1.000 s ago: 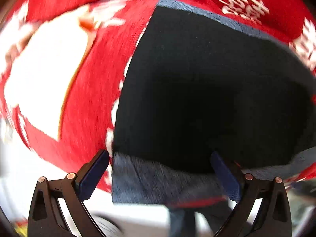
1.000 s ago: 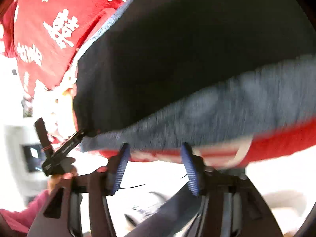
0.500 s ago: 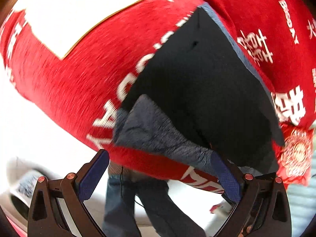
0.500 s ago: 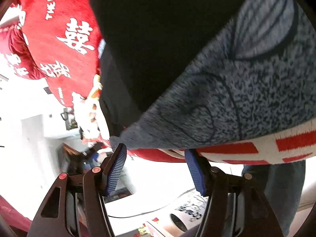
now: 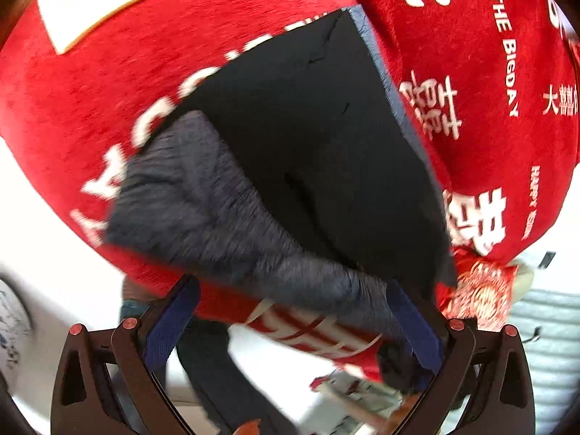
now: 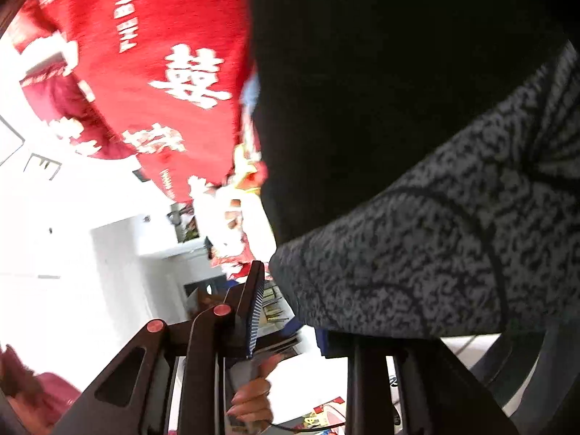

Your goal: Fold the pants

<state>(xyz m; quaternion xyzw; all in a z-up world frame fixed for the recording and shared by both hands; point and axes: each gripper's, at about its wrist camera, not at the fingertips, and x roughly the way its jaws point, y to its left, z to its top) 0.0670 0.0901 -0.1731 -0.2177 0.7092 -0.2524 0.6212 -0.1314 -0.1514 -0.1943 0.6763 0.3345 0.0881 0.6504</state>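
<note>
Shifted since a second ago: pants (image 5: 326,152) lie turned slantwise and nearer the left hand-held gripper (image 5: 293,322). Grey waistband (image 5: 203,214) just ahead of its wide-set fingers, untouched. Right hand-held gripper (image 6: 290,311): jaws closing, waistband edge between them, contact unclear. Pants: black, heathered grey band, spread on a surface under red cloth (image 5: 90,108) with white lettering.
</note>
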